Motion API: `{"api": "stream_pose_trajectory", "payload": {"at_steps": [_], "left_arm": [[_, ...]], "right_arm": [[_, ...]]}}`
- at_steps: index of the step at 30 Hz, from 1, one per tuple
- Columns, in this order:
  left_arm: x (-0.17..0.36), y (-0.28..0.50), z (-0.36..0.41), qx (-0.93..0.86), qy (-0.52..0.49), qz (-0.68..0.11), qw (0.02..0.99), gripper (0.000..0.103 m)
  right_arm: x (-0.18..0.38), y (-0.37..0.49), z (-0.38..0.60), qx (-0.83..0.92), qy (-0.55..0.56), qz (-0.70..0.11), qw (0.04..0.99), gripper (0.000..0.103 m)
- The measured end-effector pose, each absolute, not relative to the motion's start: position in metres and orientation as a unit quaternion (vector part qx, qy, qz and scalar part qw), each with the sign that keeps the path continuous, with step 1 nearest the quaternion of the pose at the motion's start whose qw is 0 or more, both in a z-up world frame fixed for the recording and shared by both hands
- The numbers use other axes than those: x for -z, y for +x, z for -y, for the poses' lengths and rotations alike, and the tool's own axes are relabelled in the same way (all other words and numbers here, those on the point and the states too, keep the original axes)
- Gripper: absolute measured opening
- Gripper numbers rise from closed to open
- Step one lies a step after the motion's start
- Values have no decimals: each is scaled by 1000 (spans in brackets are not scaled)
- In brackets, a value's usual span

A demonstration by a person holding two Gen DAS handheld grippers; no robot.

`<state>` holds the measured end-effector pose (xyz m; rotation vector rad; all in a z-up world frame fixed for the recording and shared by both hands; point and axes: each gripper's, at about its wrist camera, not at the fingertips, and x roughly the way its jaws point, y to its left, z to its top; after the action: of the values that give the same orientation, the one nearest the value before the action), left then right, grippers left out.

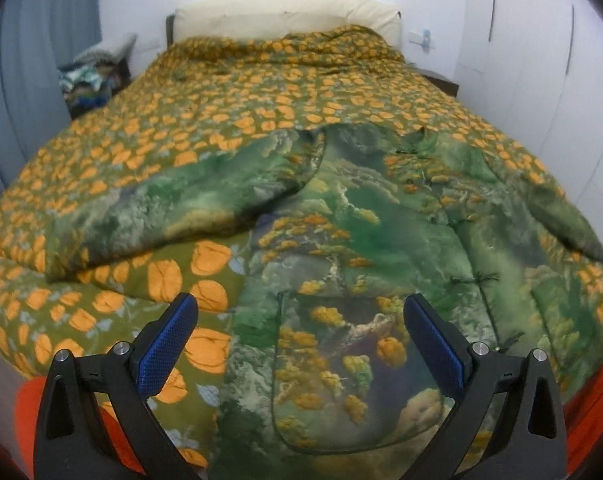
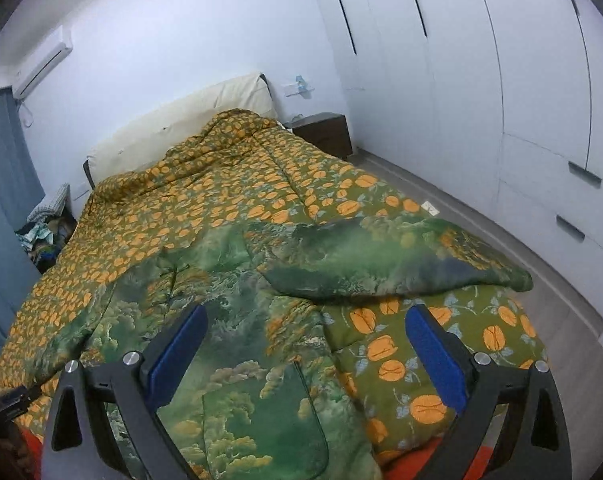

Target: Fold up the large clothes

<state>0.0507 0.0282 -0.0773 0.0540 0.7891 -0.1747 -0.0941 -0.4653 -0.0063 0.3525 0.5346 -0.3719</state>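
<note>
Green jacket (image 1: 361,240) flat on bed quilt (image 1: 221,120). Left claw (image 1: 301,344), right claw (image 2: 307,348) wide open, empty, above jacket hem.

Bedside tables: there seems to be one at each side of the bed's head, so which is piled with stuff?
The left bedside table, by the blue curtain, carries a heap of mixed fabrics. The dark right bedside table, nearer the white wardrobes, shows no such heap.
</note>
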Motion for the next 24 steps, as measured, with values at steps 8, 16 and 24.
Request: {"api": "stream_pose_trajectory", "payload": {"at_steps": [8,16,24], "left_arm": [[85,55,-44,76,-13,-381,921,103],[94,55,-39,67,9,-383,921,103],[96,54,-38,57,23,-379,923,103]], "right_arm": [[27,-92,450,185,153,-278,930,99],[37,-98,459,201,169,-282,923,99],[41,-100,457,203,167,-278,924,99]]}}
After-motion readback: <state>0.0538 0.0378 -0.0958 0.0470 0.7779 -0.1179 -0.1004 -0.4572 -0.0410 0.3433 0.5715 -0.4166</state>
